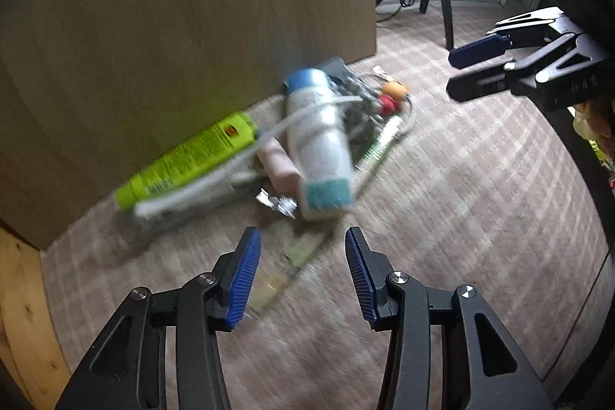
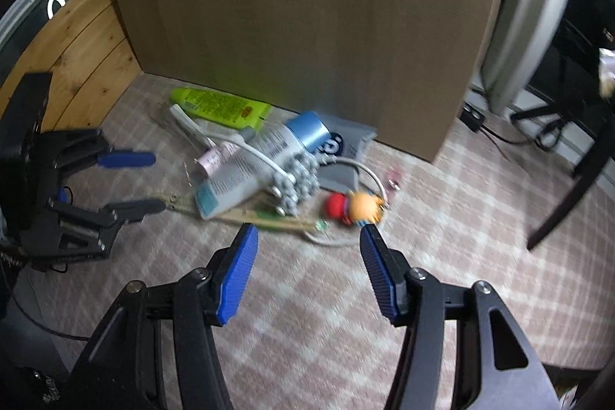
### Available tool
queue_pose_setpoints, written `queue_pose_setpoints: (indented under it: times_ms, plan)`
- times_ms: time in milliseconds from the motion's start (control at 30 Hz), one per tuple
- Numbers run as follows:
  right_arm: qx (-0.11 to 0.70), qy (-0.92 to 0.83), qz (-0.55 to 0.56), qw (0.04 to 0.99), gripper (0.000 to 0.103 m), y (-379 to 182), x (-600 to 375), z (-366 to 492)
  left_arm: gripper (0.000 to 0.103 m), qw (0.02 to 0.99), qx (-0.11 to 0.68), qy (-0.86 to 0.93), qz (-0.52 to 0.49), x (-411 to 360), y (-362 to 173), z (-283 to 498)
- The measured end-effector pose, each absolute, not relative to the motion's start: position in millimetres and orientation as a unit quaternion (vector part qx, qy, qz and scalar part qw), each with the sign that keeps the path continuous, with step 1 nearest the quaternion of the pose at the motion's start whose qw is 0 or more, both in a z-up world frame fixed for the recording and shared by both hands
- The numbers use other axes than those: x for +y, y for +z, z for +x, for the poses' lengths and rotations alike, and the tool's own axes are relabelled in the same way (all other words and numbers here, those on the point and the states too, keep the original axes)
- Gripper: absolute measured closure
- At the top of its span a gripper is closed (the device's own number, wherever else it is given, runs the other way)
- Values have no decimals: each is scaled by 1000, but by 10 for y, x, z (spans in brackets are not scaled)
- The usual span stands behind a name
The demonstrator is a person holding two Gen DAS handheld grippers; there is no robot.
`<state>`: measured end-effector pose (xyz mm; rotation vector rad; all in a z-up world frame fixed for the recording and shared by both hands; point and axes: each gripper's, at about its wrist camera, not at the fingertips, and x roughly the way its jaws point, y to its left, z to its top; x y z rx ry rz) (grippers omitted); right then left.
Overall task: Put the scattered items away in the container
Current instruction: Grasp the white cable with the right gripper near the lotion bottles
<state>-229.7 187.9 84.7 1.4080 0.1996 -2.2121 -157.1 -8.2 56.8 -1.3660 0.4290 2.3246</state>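
My left hand-held gripper point(image 1: 301, 275) and right hand-held gripper point(image 2: 309, 273) are both open and empty. The pile, with the white tube point(image 2: 253, 165), lies on the carpet point(image 2: 326, 294) against the cardboard box point(image 2: 307, 6). The tangled cable point(image 2: 265, 156) could drag other items.

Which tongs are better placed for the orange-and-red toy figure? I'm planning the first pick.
Probably the right tongs: open and empty, with the toy figure just beyond one tip. The left tongs face the white tube instead, farther from it.

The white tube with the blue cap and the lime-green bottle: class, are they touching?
Apart. In the right wrist view a strip of carpet and a white cable separate the white tube from the lime-green bottle.
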Motion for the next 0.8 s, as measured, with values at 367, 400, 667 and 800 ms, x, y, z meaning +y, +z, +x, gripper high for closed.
queue_pose_setpoints:
  times_ms: [367,400,667,800]
  plan:
    - [57,-807,539,236,59,720,2047,-2608,67,219,232,809,-495,-207,577,-2071]
    - [54,-807,538,238,59,724,2055,-2612,67,226,237,805,-495,-194,560,-2091]
    - [123,-791,517,303,64,805,1517,-2586,67,262,267,780,-502,-125,429,-2044]
    - [173,-776,514,322,68,739,1194,-2673,67,260,284,769,-511,-178,351,-2084]
